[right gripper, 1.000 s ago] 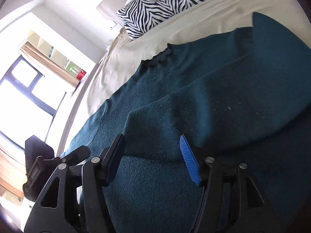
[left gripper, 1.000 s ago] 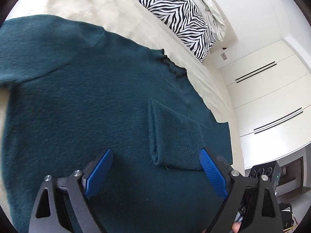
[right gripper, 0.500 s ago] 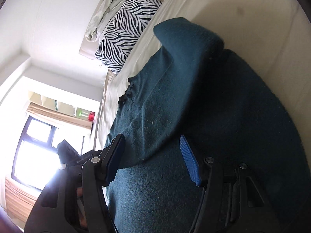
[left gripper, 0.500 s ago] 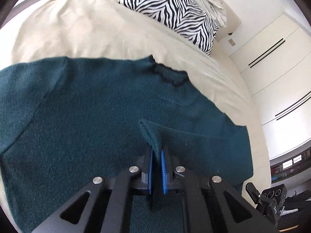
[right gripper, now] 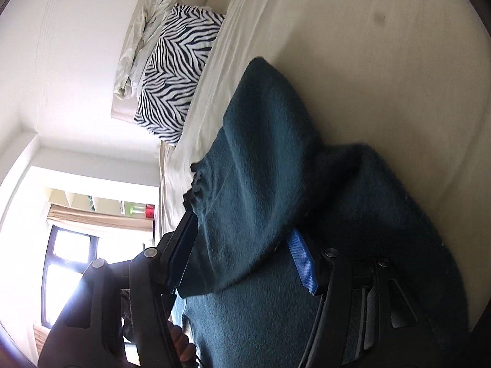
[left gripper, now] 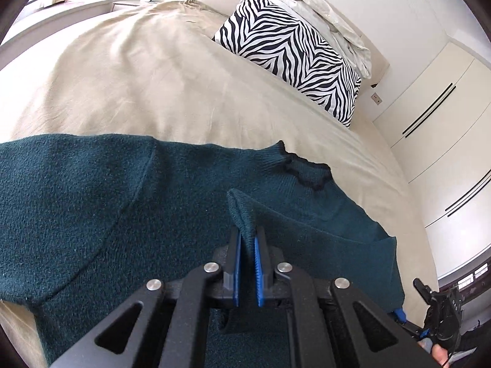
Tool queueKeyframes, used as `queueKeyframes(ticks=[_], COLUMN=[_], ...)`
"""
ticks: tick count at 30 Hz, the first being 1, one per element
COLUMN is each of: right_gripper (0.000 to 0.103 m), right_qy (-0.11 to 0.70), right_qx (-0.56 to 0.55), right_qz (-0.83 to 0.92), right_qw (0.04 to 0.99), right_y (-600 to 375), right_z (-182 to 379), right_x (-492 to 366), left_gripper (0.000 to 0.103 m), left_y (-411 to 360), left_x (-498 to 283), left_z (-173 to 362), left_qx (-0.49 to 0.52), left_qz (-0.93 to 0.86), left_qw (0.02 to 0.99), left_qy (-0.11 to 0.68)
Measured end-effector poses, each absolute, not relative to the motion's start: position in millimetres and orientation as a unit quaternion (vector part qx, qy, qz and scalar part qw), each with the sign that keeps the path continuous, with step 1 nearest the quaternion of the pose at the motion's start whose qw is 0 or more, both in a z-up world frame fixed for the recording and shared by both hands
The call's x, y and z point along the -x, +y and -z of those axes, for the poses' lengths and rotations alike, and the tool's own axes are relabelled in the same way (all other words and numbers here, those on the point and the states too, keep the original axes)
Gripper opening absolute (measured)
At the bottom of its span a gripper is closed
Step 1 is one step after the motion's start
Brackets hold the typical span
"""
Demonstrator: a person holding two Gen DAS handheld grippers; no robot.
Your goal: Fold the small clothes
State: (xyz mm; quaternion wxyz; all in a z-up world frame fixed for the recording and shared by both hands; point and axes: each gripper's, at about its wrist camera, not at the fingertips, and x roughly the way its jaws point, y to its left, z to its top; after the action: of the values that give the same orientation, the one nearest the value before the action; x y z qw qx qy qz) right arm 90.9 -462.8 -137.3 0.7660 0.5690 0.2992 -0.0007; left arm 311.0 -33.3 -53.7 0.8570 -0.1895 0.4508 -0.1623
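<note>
A dark teal knit sweater (left gripper: 92, 208) lies on the beige bed (left gripper: 138, 70), collar (left gripper: 307, 168) toward the pillow. My left gripper (left gripper: 246, 242) is shut on a folded sleeve end (left gripper: 242, 211) of the sweater and holds it pinched up above the body. In the right wrist view the sweater (right gripper: 383, 214) is rolled sideways. My right gripper (right gripper: 242, 245) is open, its blue pads either side of a raised sleeve fold (right gripper: 254, 184), not clamped on it.
A zebra-print pillow (left gripper: 291, 49) and a crumpled pale cloth (left gripper: 331, 15) lie at the headboard. White wardrobe doors (left gripper: 438, 116) stand on the right. A window (right gripper: 70, 273) and shelf are beyond the bed's far side. The pillow also shows in the right wrist view (right gripper: 175, 76).
My left gripper shut on the sleeve end and lifted it. My right gripper rolled sideways and moved in around the other sleeve fold, staying open.
</note>
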Motion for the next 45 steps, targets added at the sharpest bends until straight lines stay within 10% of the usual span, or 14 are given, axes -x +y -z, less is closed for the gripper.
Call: queueKeyframes(ticks=[11,29,45], right_gripper=[0.055,0.058,0.061], right_qy=[0.218,0.38,0.396], right_qx=[-0.606,-0.511,-0.473], right_qz=[0.029,-0.058,-0.094], right_qw=[0.764,0.769,0.782], right_y=[-506.3,-519.9,-490.0], right_z=[148.2,125.7,116.1], right_x=[-58.2,-200.4,-143.1], left_gripper=[0.012,0.015,0.015], left_y=[-32.9,-23.2,-23.0], left_x=[-306.3,-299.4,-299.3], left_z=[85.8,101.3,100.9], left_qx=[0.172,0.201,0.202], left_qz=[0.158,0.179,0.18], left_qw=[0.861,0.866,0.866], left_qy=[0.452,0.422,0.42])
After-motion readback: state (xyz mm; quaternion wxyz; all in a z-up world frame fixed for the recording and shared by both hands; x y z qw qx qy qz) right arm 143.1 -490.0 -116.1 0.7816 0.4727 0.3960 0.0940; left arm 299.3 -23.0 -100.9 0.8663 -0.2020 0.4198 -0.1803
